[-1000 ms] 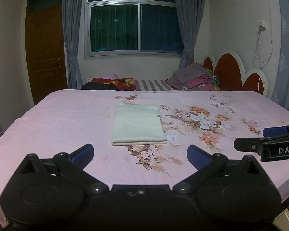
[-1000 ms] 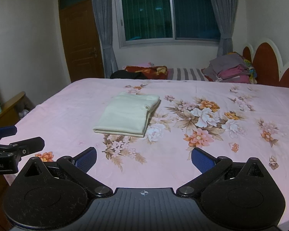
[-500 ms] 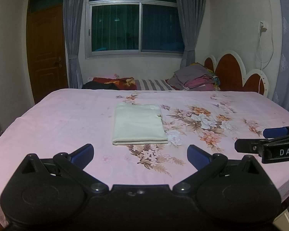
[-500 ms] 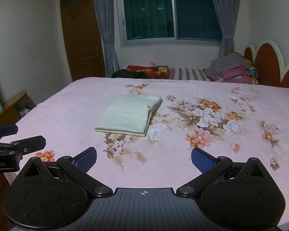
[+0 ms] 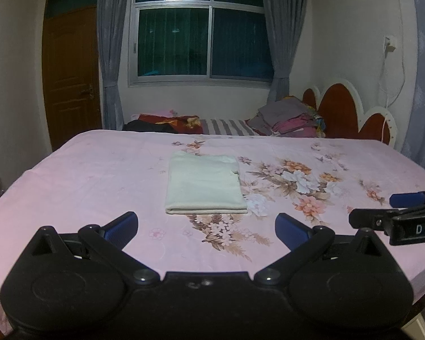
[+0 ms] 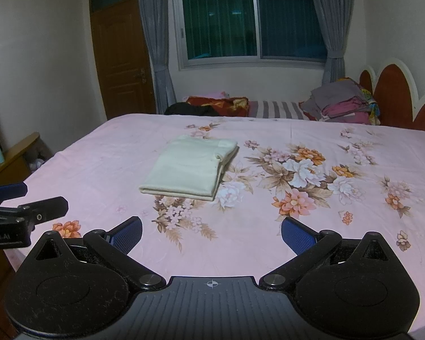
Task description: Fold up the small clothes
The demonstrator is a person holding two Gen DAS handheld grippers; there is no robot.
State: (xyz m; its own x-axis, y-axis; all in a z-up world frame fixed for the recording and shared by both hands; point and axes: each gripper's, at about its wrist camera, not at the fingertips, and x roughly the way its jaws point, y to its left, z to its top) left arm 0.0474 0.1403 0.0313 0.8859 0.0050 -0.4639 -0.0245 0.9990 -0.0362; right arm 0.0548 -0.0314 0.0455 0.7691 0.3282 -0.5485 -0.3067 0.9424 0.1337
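Observation:
A pale cream garment (image 5: 204,184) lies folded into a neat rectangle on the pink floral bedsheet (image 5: 99,170). It also shows in the right wrist view (image 6: 191,167). My left gripper (image 5: 206,228) is open and empty, held back near the bed's front edge, short of the garment. My right gripper (image 6: 211,233) is open and empty too, near the front edge and to the right of the garment. The right gripper's fingers (image 5: 393,218) show at the right of the left wrist view. The left gripper's fingers (image 6: 22,212) show at the left of the right wrist view.
A pile of folded clothes (image 5: 289,120) and dark and striped bedding (image 5: 184,123) lie along the bed's far side by the red headboard (image 5: 340,113). A wooden door (image 6: 121,56), a curtained window and a low wooden cabinet (image 6: 11,158) stand around the bed.
Both grippers have drifted back and up very slightly, so the view shifts a little. The garment has not moved and both grippers stay open.

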